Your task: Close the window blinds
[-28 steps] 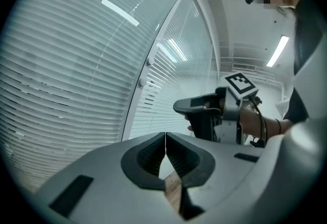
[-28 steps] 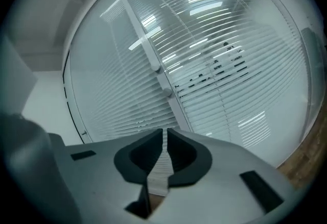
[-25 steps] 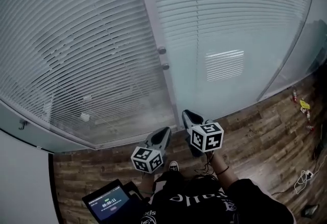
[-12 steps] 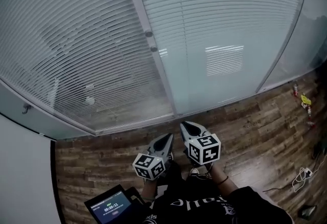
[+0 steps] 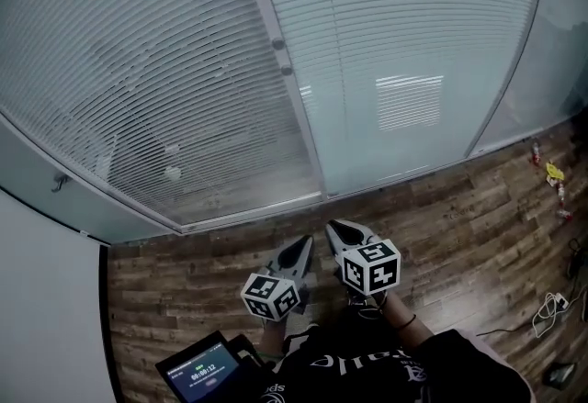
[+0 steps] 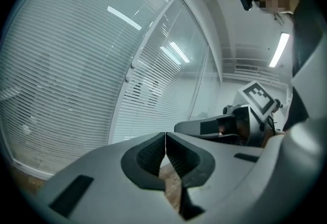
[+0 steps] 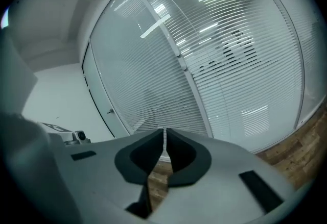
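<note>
Spanning the upper head view, the window blinds (image 5: pixel 138 71) are thin, pale, horizontal slats behind smooth glass, on both sides of the upright frame post (image 5: pixel 299 117). Two small round knobs (image 5: pixel 277 43) sit on the post. Below the post's foot lies a wood-plank floor (image 5: pixel 478 208), dark and streaked, with bare boards between post and grippers. The left gripper (image 5: pixel 303 243) and right gripper (image 5: pixel 335 229) are held side by side, near the post's foot but apart from the glass, tips pointing toward it. A lit screen (image 5: pixel 207 372) sits low, left of the post; loose cables (image 5: pixel 549 307) lie far to its right.

Left gripper view: the dark ribbed pads meet along one thin line, so the jaws are closed with nothing between them. The blinds (image 6: pixel 76 80) curve across the left, the post (image 6: pixel 148 65) just beyond the tips. The right gripper's marker cube (image 6: pixel 260 96) shows right of the post.

Right gripper view: the jaws are likewise together and empty. The post (image 7: pixel 189 80) rises above the tips, with blinds (image 7: pixel 240 65) on either side and floor (image 7: pixel 291 146) at the lower right.
</note>
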`<state>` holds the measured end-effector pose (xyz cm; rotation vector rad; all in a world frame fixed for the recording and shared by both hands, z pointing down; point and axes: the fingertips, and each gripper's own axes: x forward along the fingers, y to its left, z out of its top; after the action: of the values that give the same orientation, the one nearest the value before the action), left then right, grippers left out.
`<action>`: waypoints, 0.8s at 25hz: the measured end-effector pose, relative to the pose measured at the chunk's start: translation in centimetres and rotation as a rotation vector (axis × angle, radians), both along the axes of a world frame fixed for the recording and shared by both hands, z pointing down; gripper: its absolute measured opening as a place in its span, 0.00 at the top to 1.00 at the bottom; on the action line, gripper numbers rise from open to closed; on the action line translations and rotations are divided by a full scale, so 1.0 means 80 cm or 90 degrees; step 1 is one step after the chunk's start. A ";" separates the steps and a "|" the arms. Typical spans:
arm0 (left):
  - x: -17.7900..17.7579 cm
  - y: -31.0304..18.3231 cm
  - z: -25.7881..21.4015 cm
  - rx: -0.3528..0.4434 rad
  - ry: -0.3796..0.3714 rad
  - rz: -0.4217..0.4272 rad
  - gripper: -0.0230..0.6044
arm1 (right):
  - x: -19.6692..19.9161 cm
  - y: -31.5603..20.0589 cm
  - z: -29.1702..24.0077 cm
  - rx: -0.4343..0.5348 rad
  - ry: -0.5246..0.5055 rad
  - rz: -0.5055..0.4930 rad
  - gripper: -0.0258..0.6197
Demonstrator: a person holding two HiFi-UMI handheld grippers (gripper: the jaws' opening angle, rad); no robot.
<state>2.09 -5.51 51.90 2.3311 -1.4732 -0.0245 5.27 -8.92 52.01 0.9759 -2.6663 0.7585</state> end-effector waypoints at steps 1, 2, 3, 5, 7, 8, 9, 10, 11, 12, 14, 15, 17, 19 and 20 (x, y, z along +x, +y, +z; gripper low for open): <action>-0.006 0.009 -0.003 0.005 0.001 0.001 0.96 | -0.007 0.010 -0.002 0.001 0.001 -0.001 0.91; -0.013 0.019 -0.006 0.010 0.001 0.002 0.96 | -0.015 0.022 -0.003 0.000 -0.001 -0.002 0.91; -0.020 0.030 -0.009 0.015 0.001 0.003 0.96 | -0.024 0.034 -0.003 -0.001 -0.003 -0.003 0.91; -0.035 0.061 -0.013 0.023 0.000 0.004 0.96 | -0.041 0.062 -0.002 -0.004 -0.009 -0.001 0.91; -0.055 0.103 -0.014 0.026 0.000 0.002 0.96 | -0.062 0.099 0.001 -0.006 -0.014 0.002 0.91; -0.067 0.127 -0.013 0.025 0.001 0.000 0.96 | -0.073 0.121 0.003 -0.008 -0.016 0.004 0.91; -0.079 0.153 -0.011 0.023 0.002 -0.001 0.96 | -0.085 0.143 0.006 -0.010 -0.019 0.006 0.91; -0.090 0.178 -0.008 0.019 0.003 -0.001 0.96 | -0.096 0.165 0.008 -0.014 -0.023 0.008 0.91; -0.100 0.202 -0.004 0.016 0.004 0.000 0.96 | -0.104 0.187 0.011 -0.018 -0.028 0.013 0.91; -0.109 0.225 0.001 0.012 0.006 0.000 0.96 | -0.111 0.208 0.014 -0.022 -0.032 0.018 0.91; -0.126 0.268 0.009 0.005 0.012 -0.001 0.96 | -0.120 0.251 0.018 -0.028 -0.038 0.029 0.91; -0.133 0.287 0.012 0.003 0.017 -0.002 0.96 | -0.123 0.271 0.020 -0.030 -0.038 0.033 0.91; -0.142 0.318 0.017 0.000 0.028 -0.003 0.96 | -0.124 0.307 0.024 -0.033 -0.034 0.040 0.91; -0.144 0.340 0.018 0.001 0.038 0.001 0.96 | -0.119 0.336 0.026 -0.034 -0.026 0.050 0.91; -0.143 0.349 0.018 0.002 0.041 0.004 0.96 | -0.115 0.347 0.026 -0.033 -0.023 0.055 0.91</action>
<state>-9.36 22.43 53.34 2.3150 -1.4350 -0.0998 -3.95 18.86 54.08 1.0798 -2.6348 0.8675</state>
